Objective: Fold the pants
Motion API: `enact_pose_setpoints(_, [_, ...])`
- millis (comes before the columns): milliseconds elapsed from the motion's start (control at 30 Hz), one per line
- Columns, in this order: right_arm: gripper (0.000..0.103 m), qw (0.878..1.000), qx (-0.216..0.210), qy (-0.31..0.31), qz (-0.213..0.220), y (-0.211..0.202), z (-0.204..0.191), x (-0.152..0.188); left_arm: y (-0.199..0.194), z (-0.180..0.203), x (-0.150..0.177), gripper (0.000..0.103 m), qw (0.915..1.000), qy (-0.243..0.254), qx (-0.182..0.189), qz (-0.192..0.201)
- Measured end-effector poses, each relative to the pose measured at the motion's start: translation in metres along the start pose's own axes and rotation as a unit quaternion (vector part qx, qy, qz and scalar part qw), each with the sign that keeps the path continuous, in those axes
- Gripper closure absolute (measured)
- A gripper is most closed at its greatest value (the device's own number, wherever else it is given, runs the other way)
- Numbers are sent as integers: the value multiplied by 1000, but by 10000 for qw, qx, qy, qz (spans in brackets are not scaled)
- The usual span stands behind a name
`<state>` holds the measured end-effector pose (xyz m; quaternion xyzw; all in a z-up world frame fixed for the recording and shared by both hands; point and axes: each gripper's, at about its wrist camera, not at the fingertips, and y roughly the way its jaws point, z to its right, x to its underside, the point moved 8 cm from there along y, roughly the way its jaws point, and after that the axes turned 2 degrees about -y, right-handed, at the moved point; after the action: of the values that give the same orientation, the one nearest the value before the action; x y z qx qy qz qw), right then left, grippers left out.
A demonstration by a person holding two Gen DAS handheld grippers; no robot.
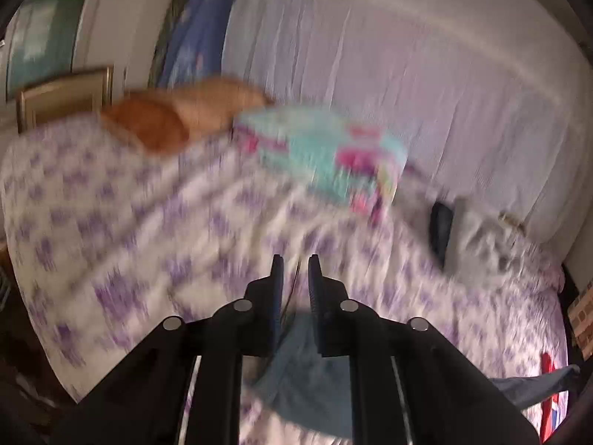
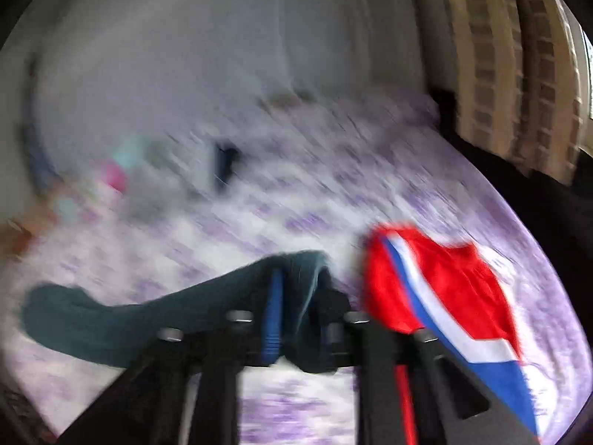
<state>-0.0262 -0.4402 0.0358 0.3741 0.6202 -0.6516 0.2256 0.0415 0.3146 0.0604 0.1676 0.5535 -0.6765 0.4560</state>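
Right wrist view: my right gripper (image 2: pixel 296 293) is clamped on a bunched fold of the teal pants (image 2: pixel 111 315), which trail toward 9 o'clock over the bedspread (image 2: pixel 259 204).
Soft red, white and blue shorts (image 2: pixel 437 289) lie just beside them at 3 o'clock, near the bed's dark edge; open purple-flowered quilt stretches toward 12. My left gripper (image 1: pixel 296 278) has its 2 fingers narrowly apart with a thin cord between them; I cannot tell whether it grips. Pale pants cloth (image 1: pixel 307 371) hangs beneath it. A turquoise-pink folded cloth (image 1: pixel 326 152) and an orange pillow (image 1: pixel 178 118) sit at 12, against the ribbed white headboard (image 1: pixel 407 55).
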Motion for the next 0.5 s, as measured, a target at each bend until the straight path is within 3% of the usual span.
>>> enact_pose_setpoints(67, [49, 9985, 419, 140, -329, 26, 18, 24, 15, -1, 31, 90, 9989, 14, 126, -450])
enact_pose_setpoints(200, [49, 9978, -155, 587, -248, 19, 16, 59, 29, -5, 96, 83, 9933, 187, 151, -1129])
enact_pose_setpoints(300, [49, 9960, -428, 745, -225, 11, 7, 77, 28, -4, 117, 82, 9906, 219, 193, -1335])
enact_pose_setpoints(500, [47, 9857, -1097, 1255, -239, 10, -8, 89, 33, 12, 146, 84, 9791, -239, 743, -1878])
